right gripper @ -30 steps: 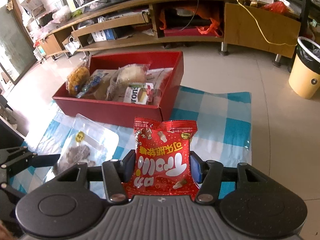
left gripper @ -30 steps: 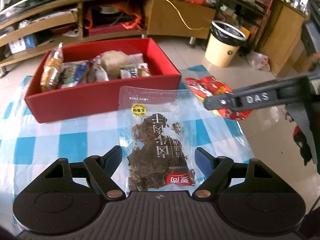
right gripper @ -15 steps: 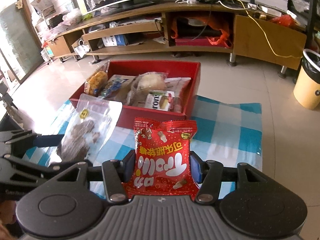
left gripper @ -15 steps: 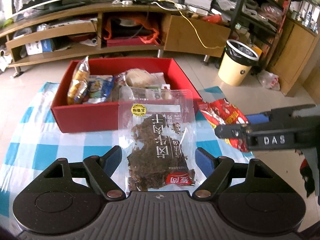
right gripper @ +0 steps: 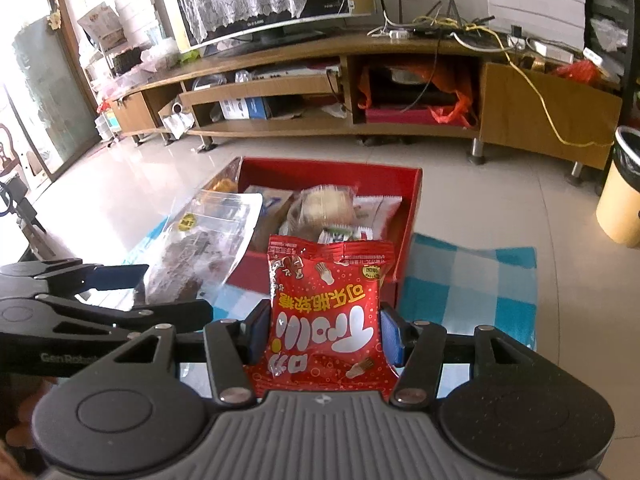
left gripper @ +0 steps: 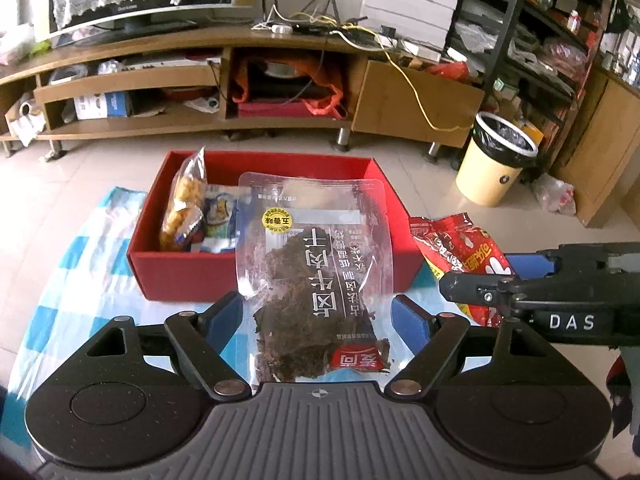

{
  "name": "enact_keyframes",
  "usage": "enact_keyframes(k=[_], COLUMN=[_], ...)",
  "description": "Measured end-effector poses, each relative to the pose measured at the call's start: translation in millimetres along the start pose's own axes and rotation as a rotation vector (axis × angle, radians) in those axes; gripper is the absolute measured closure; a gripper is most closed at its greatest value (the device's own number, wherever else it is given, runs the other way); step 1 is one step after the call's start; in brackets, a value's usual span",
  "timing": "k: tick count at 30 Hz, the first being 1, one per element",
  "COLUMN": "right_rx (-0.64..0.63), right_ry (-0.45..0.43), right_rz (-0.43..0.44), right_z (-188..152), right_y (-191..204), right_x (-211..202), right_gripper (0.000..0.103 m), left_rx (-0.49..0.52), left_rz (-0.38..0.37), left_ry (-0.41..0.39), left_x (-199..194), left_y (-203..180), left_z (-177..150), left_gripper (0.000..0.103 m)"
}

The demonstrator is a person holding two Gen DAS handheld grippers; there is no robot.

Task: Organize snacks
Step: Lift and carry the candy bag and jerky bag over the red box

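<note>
My left gripper [left gripper: 318, 314] is shut on a clear jerky pouch [left gripper: 316, 276] and holds it up in front of the red box [left gripper: 180, 276]. My right gripper [right gripper: 324, 330] is shut on a red candy bag [right gripper: 326, 316], lifted before the same red box [right gripper: 408, 216]. The box holds several snack packs, among them a bag of yellow puffs [left gripper: 182, 210]. In the left wrist view the candy bag [left gripper: 460, 252] and right gripper show at the right. In the right wrist view the jerky pouch [right gripper: 204, 248] and left gripper show at the left.
The box sits on a blue-and-white checked cloth [right gripper: 468, 280] on a tiled floor. A long wooden TV cabinet [left gripper: 280, 92] runs behind. A yellow bin [left gripper: 496, 160] with a black liner stands at the right, with shelving beyond it.
Both grippers have risen with their packs and tilted up, so the box looks farther and lower. The jerky pouch has left the cloth and now hangs in front of the box.
</note>
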State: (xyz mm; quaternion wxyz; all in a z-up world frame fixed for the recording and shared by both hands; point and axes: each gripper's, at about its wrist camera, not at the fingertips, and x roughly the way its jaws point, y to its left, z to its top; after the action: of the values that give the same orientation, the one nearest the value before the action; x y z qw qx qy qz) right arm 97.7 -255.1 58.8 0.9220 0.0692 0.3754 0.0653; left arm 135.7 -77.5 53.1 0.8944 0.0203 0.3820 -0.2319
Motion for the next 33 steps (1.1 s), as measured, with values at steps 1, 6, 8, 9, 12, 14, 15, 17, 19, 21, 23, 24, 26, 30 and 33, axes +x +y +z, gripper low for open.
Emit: enact_keyframes(k=[1,6,8,9,12,14,15,17,19,21,23,24,26,30,33], right_rx=[-0.001,0.016,0.029,0.034,0.046,0.056,0.061,0.071,0.076,0.078,0.078,0.08,0.081,0.086,0.087], right_ry=[-0.006,-0.034,-0.048,-0.056,-0.074,-0.083,-0.086,-0.088,-0.086,-0.084,-0.084,-0.082,-0.077,-0.067,-0.062], right_rz=[-0.005,-0.015,-0.02,-0.02,-0.022,-0.023,-0.023,-0.026,-0.031,-0.041,-0.05,-0.05,-0.054,-0.056,-0.058], right_z=[2,12,18,19,28,33,35,39,41,44,47,48,51,55,57], right_y=[0,-5,-8,-8,-9,-10,-11,-12,-14,-15,-16,-17,-18,-21,-23], right_x=[0,-1,0,-1,2,6,8,13,18,23,28,30,36,49,55], right_gripper=[0.049,0.049,0.049,0.049,0.049,0.049,0.049,0.049,0.049,0.049,0.049,0.049,0.049,0.049,0.049], left_rx=[-0.002,-0.005,-0.012,-0.017,-0.019,-0.024,-0.028,-0.031,-0.034,-0.036,-0.038,-0.037,-0.034,-0.02,-0.019], left_rz=[0.002,0.02,0.024,0.03,0.044,0.046,0.047,0.052,0.056,0.06,0.066,0.067,0.072,0.094,0.105], left_ry=[-0.005,-0.037,-0.046,-0.052,-0.067,-0.073,-0.076,-0.078,-0.078,-0.078,-0.079,-0.079,-0.08,-0.078,-0.067], left_x=[1,4,6,6,9,11,13,17,21,25,29,31,35,43,52], left_y=[0,-1,0,1,3,5,6,7,7,8,9,9,9,9,11], left_z=[2,16,21,24,33,38,40,45,48,52,55,57,60,61,63], left_gripper=[0.018,0.018,0.018,0.018,0.017,0.017,0.017,0.017,0.017,0.017,0.017,0.017,0.017,0.017,0.017])
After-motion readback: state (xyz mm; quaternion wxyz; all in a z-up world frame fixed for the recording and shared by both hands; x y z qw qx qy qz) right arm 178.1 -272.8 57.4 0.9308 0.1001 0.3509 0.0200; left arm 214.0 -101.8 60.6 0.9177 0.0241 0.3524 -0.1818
